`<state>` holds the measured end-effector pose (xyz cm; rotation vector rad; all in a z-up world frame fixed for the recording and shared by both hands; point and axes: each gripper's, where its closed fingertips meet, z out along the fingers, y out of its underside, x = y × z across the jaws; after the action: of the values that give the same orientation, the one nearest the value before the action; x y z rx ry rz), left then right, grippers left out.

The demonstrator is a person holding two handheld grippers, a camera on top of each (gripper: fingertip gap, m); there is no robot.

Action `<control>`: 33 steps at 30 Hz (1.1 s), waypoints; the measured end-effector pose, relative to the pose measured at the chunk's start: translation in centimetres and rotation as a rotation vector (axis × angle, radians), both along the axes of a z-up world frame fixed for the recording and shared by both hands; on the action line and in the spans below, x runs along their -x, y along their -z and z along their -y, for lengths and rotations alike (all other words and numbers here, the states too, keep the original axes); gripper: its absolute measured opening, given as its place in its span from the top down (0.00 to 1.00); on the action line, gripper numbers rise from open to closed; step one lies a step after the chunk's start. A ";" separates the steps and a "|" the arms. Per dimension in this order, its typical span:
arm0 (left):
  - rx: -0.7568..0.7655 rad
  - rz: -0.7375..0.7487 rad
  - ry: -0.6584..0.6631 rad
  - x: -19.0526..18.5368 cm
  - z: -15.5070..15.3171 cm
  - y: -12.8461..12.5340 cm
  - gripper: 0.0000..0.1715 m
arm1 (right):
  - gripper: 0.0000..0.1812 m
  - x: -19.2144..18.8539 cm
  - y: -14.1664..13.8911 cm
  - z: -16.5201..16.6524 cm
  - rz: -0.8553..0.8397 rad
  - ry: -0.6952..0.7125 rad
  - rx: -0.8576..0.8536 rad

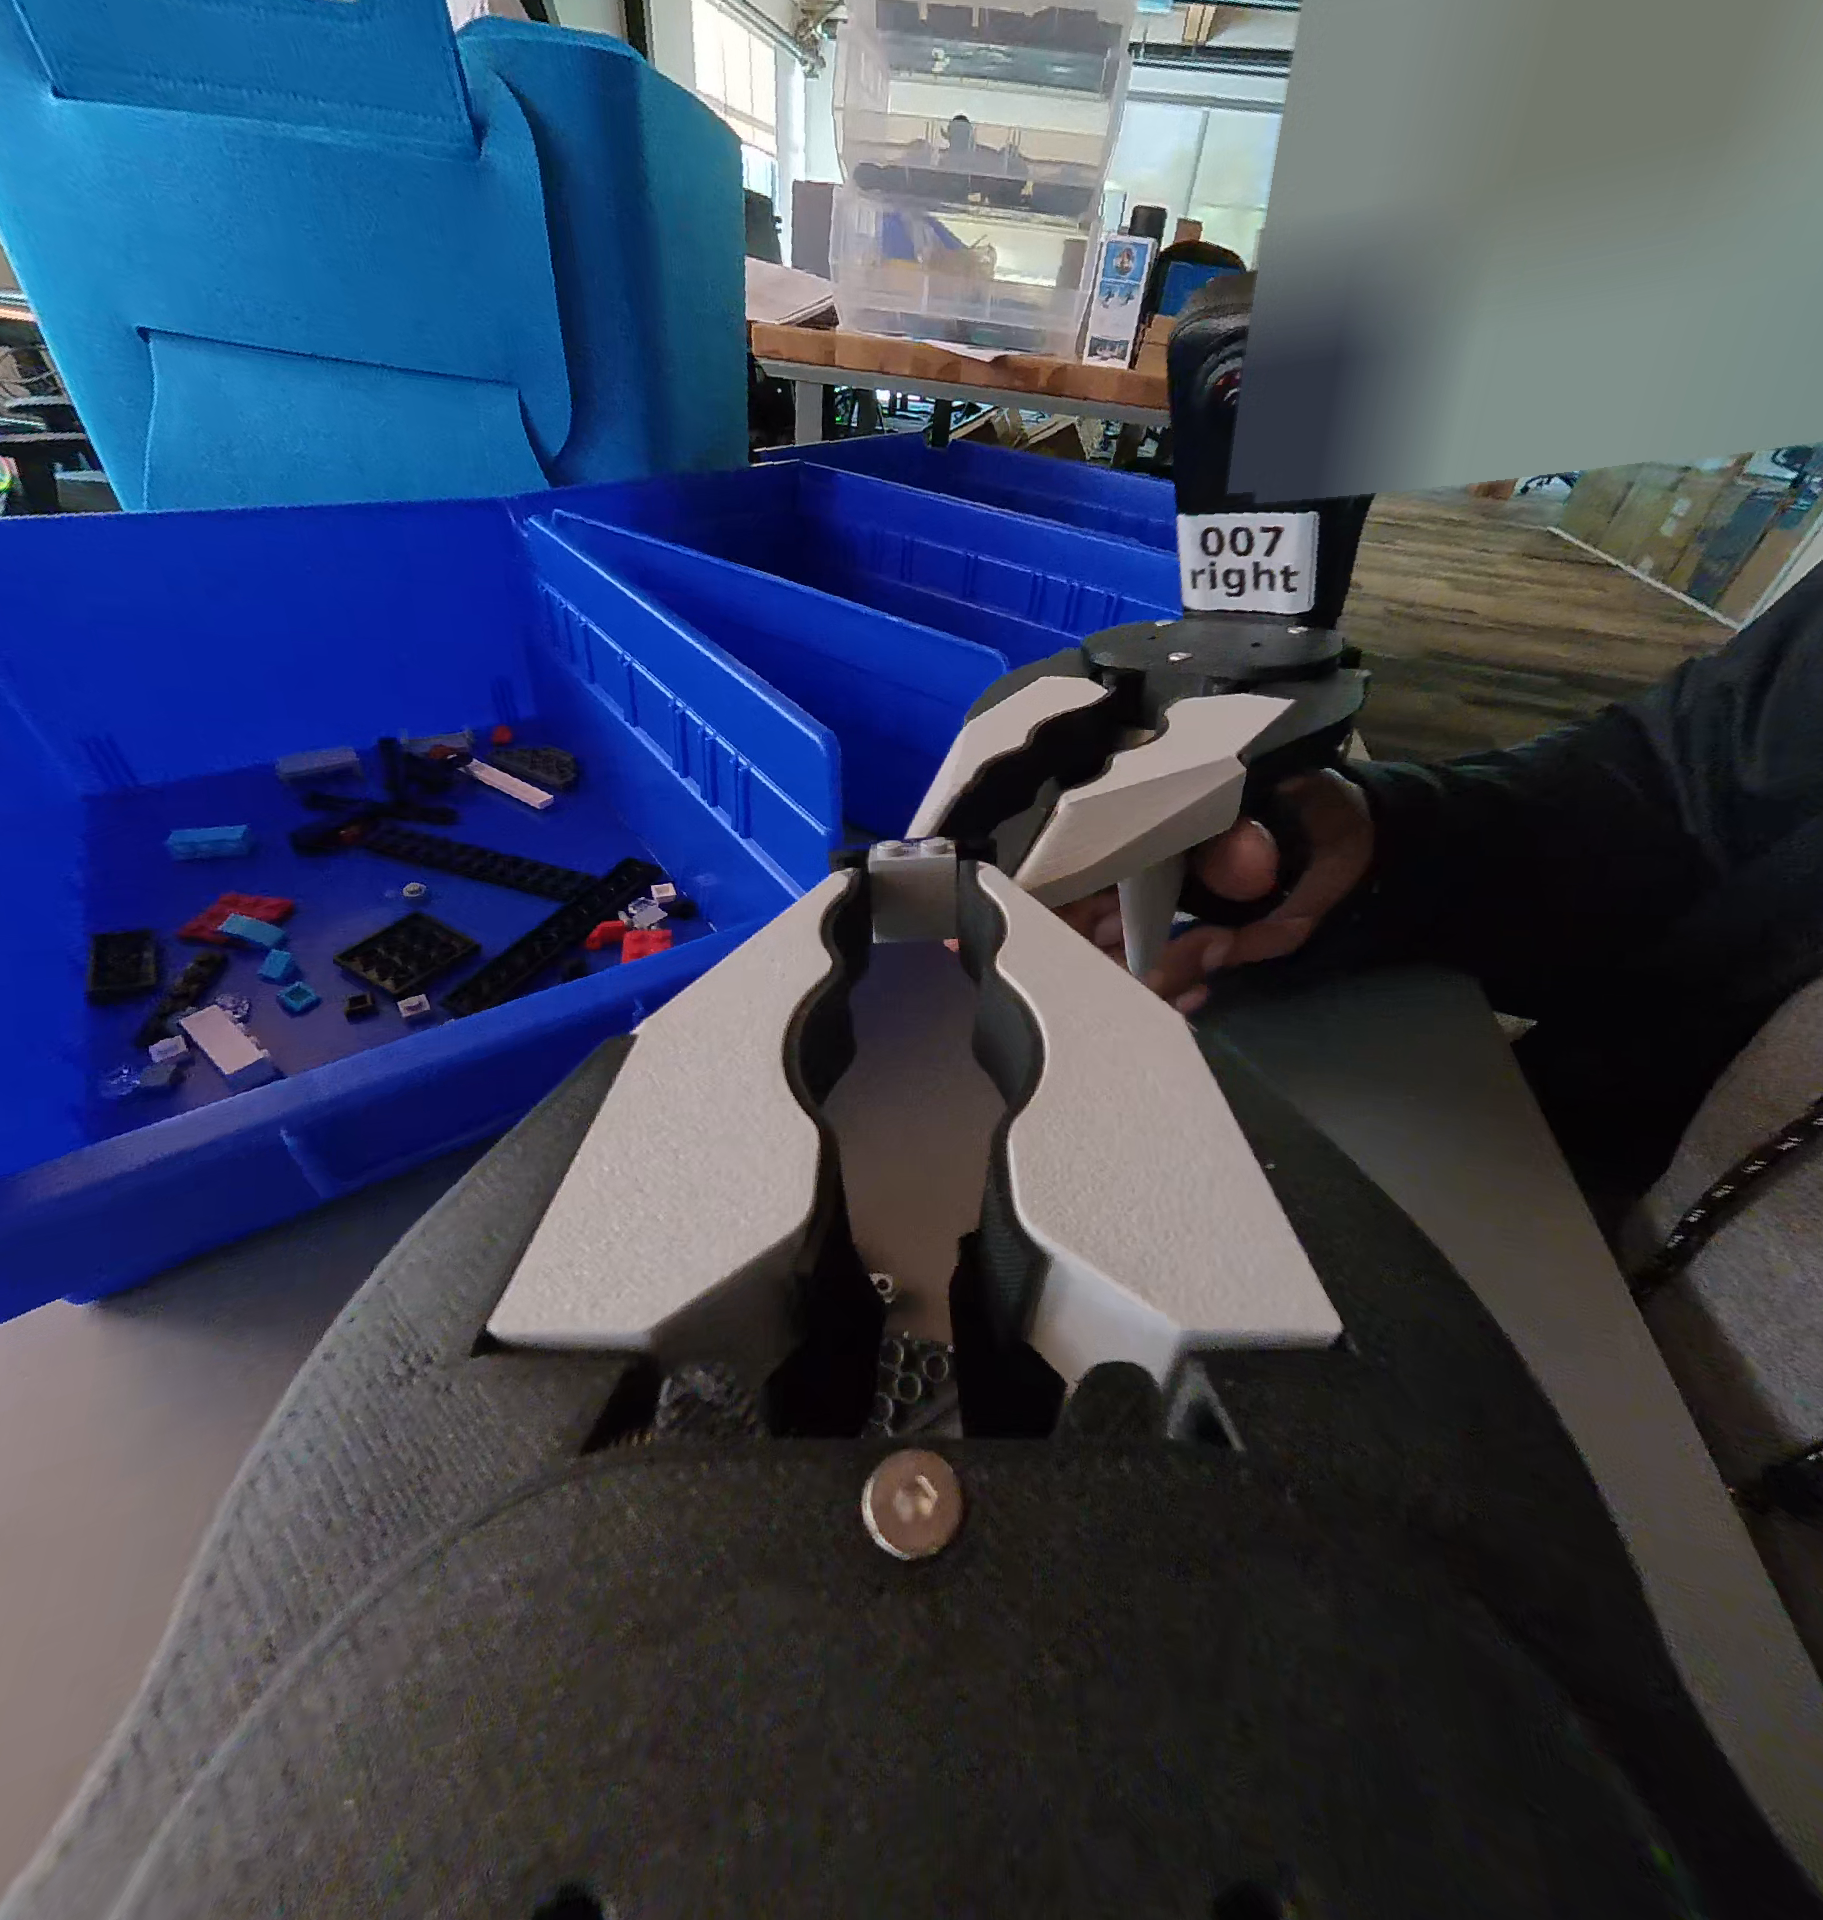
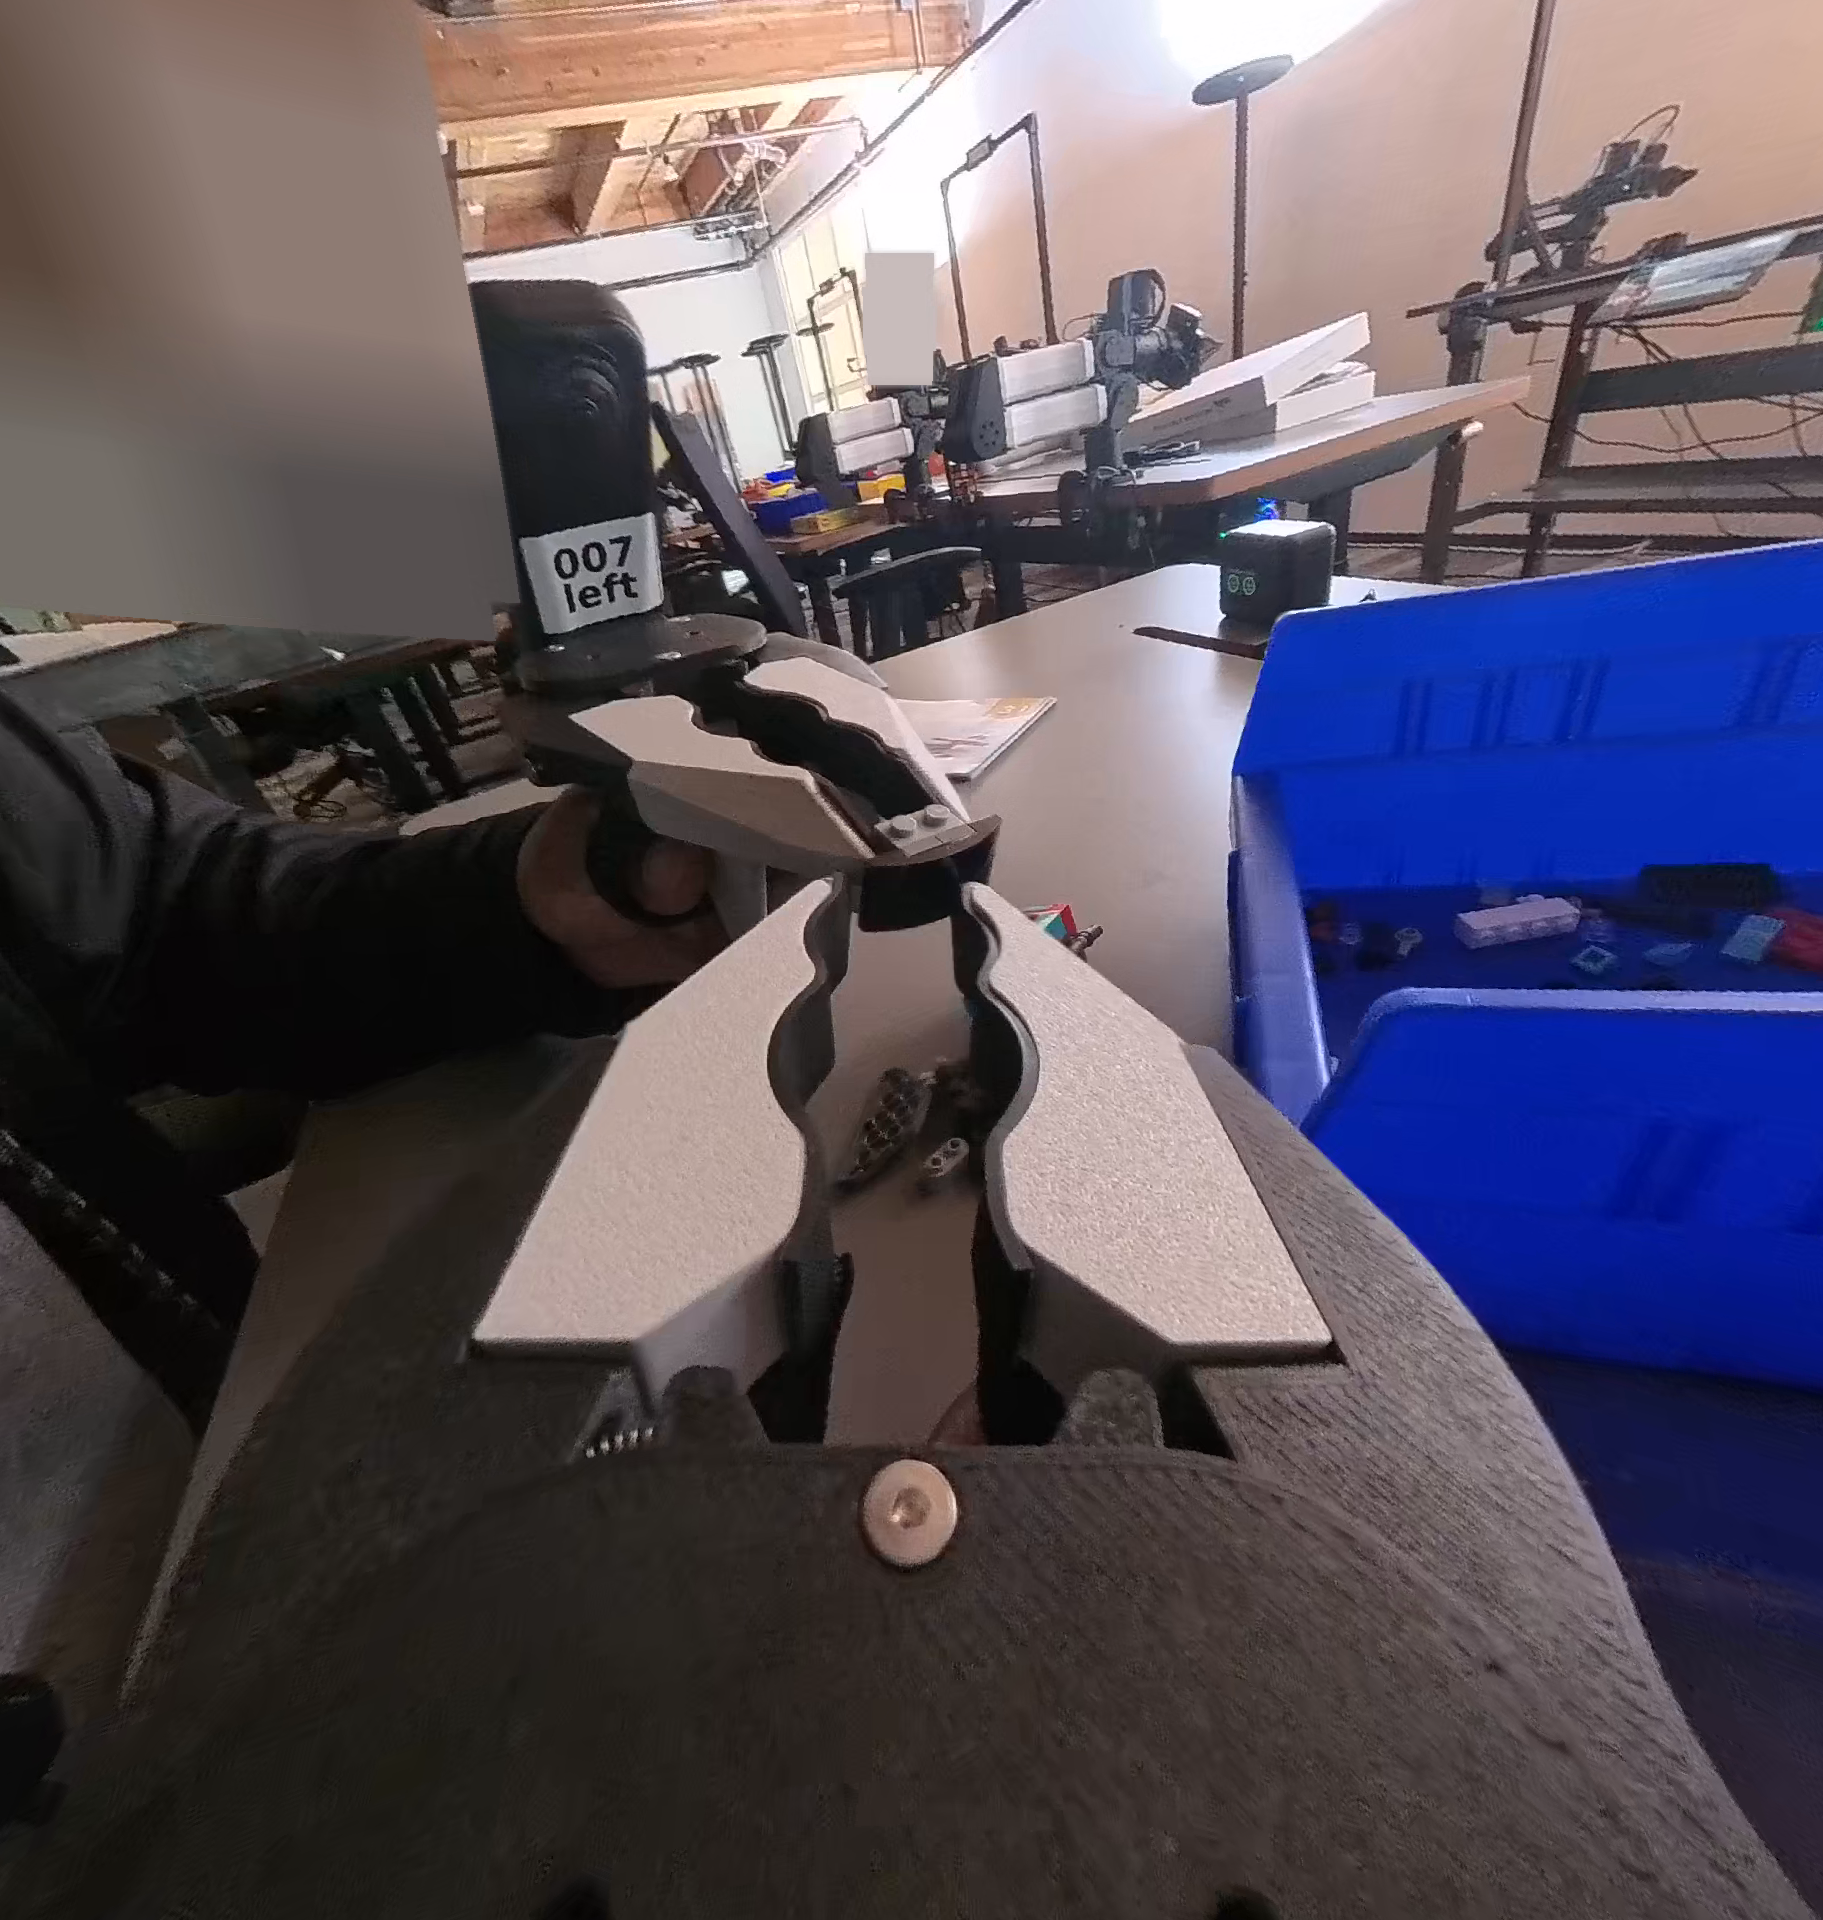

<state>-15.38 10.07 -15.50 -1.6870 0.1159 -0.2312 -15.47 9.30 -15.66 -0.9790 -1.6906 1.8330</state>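
Observation:
My left gripper [image 1: 914, 878] is shut on a small grey studded brick [image 1: 912, 912] and holds it above the grey table. A black piece [image 1: 847, 858] sits against the brick's far side. My right gripper [image 1: 961, 829] comes in from the right and meets that brick tip to tip. In the right wrist view my right gripper [image 2: 904, 894] is closed on the black piece [image 2: 907, 906]. This piece hangs under the grey brick [image 2: 922, 826], which the left gripper [image 2: 912, 836] holds. A hand [image 2: 616, 894] in a dark sleeve grips each handle.
A blue bin [image 1: 367, 1127] at left holds several loose bricks [image 1: 398, 935]; more blue bins [image 1: 886, 623] stand behind. In the right wrist view the bins [image 2: 1613, 1195] are at right. Loose dark pieces [image 2: 891, 1127] lie on the table under my fingers. A blue chair [image 1: 263, 260] stands behind. Only a small space, under 4 cm, lies between the two pairs of fingers.

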 end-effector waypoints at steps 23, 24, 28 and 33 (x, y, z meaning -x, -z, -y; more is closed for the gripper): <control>0.085 0.317 0.062 0.2 -0.2 1.1 0.90 | 0.91 0.0 0.9 -0.4 0.079 -0.050 0.029; 0.088 0.338 0.064 0.2 -0.2 1.2 0.90 | 0.91 0.0 1.0 -0.4 0.083 -0.050 0.032; 0.091 0.386 0.075 0.3 -0.2 1.2 0.90 | 0.91 0.1 0.9 -0.4 0.092 -0.054 0.045; 0.088 0.464 0.103 0.2 -0.2 1.2 0.91 | 0.91 0.0 0.8 -0.4 0.097 -0.062 0.061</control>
<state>-15.58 10.27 -16.68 -1.6744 -0.1564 -0.7054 -15.50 9.67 -16.50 -1.0676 -1.7493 1.9154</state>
